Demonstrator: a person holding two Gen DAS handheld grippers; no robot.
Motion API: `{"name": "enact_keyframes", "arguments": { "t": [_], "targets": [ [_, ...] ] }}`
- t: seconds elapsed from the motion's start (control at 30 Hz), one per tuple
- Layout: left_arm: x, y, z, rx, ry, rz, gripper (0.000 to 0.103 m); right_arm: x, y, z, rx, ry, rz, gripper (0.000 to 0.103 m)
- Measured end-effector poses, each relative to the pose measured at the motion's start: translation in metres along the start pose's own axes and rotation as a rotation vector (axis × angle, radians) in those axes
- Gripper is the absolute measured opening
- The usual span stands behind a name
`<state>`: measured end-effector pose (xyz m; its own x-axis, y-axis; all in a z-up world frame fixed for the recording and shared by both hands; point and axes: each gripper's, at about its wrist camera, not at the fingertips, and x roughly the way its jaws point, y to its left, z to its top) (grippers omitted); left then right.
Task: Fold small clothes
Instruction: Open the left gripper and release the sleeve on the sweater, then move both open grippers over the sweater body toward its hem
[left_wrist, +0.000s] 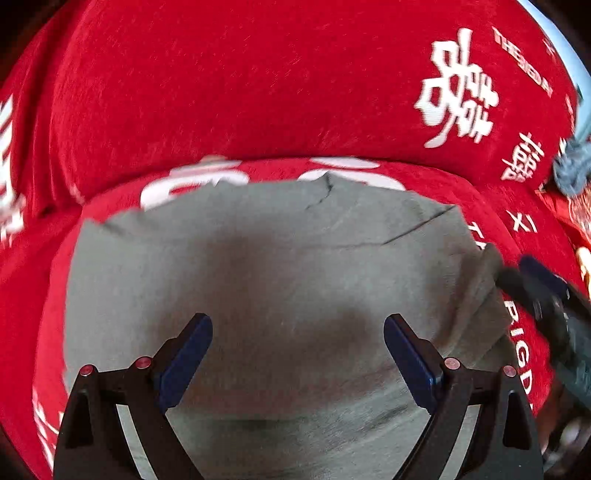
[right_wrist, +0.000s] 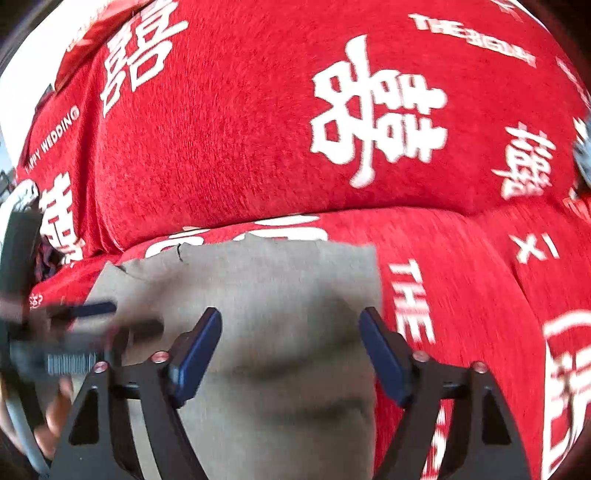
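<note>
1. Left claw (left_wrist: 297, 354) and right claw (right_wrist: 290, 350) both hang spread apart, gripping nothing, over the grey garment (left_wrist: 258, 295).
2. Likely between folds; next, pinch an edge and carry it across.
3. The garment lies mostly flat, lightly creased, on the red printed cloth (right_wrist: 240, 129).

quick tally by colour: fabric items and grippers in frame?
Grey garment: 1
Red printed cover: 1
Blue-grey knitted item, at the edge, kind unclear: 1
Grippers, black with blue pads: 2, left gripper and right gripper, both open over the garment
Total: 5
</note>
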<state>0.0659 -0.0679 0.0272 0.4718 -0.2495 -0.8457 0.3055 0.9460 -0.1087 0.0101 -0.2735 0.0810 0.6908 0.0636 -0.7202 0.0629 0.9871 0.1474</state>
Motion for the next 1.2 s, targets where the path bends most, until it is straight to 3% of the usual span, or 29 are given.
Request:
{"name": "enact_keyframes", "arguments": {
  "t": [0.1,0.17,0.23,0.43,0.5,0.67,0.83,0.97,1.07,1.2],
  "targets": [
    [0.009,0.0,-0.01,-0.012,0.01,0.01,0.094,0.027,0.016,0.013,-0.051,0.083,0.018,0.071],
    [0.011,-0.001,-0.016,0.0,0.012,0.024,0.094,0.045,0.025,0.007,-0.086,0.174,0.063,0.068],
    [0.011,0.001,-0.025,0.01,0.01,0.037,0.094,0.058,0.026,-0.007,-0.145,0.248,0.041,0.064],
    [-0.007,0.017,-0.052,0.034,-0.039,0.046,0.094,0.01,0.004,-0.053,-0.179,0.244,0.001,0.063],
    [-0.014,0.02,-0.055,0.037,-0.058,0.053,0.094,-0.014,-0.002,-0.064,-0.183,0.206,-0.015,0.064],
    [-0.024,0.035,-0.041,-0.042,-0.11,0.058,0.094,-0.038,-0.005,-0.047,-0.11,0.09,-0.044,0.065],
    [-0.02,0.072,-0.032,-0.129,-0.106,0.132,0.094,-0.01,0.021,-0.02,-0.103,0.072,-0.042,0.065],
    [0.0,0.129,-0.032,-0.267,-0.03,0.133,0.094,0.043,0.013,-0.028,-0.024,0.219,-0.146,0.065],
    [-0.005,0.138,-0.029,-0.251,-0.049,0.148,0.094,0.041,0.014,-0.031,-0.019,0.176,-0.178,0.065],
    [0.003,0.143,-0.011,-0.267,-0.038,0.097,0.094,0.035,0.017,-0.023,0.025,0.142,-0.155,0.07]
  ]
}}
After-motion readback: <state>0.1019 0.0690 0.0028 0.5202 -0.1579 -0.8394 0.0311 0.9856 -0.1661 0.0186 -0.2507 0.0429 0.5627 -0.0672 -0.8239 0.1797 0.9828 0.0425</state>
